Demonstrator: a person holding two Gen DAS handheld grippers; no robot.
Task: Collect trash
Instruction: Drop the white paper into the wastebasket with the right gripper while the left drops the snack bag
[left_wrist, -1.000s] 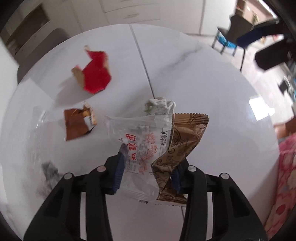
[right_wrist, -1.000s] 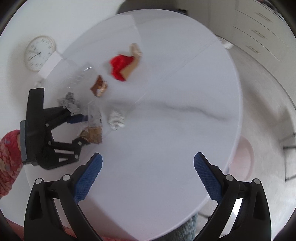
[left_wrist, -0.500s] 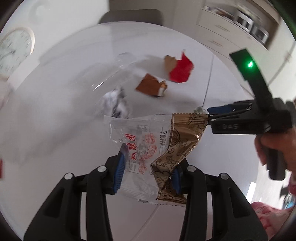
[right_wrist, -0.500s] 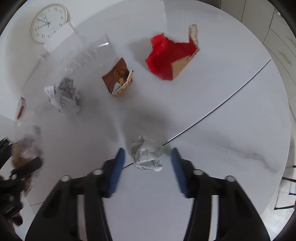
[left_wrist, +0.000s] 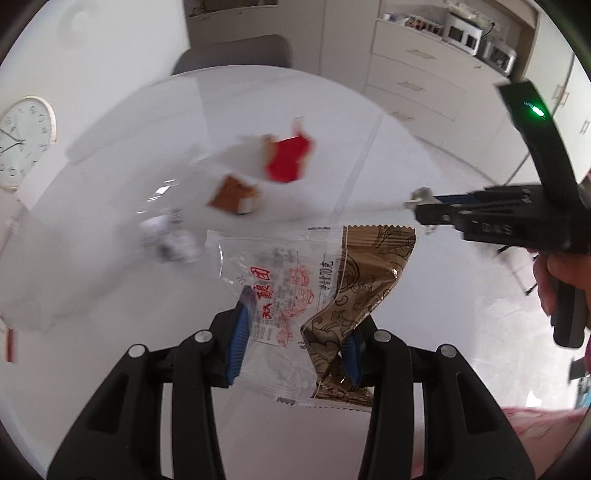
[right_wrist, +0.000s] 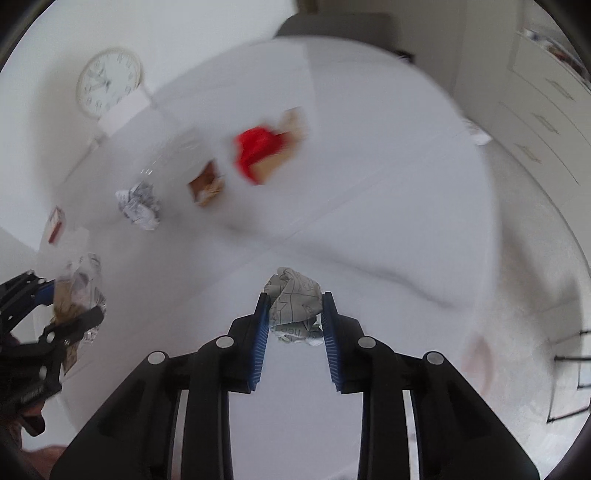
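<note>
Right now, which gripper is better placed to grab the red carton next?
Neither is free: the left gripper is shut on snack wrappers, the right gripper has just closed on a crumpled paper ball. The red carton lies far from both; after drop-off, call it even.

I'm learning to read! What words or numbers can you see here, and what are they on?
"DAS": on the side of the right gripper, partly hidden.
Red Chinese characters on the clear-and-brown snack wrapper in the left gripper: too creased to read surely.
Print on the crumpled paper ball: too crumpled.
Wall clock numerals: too small.
</note>
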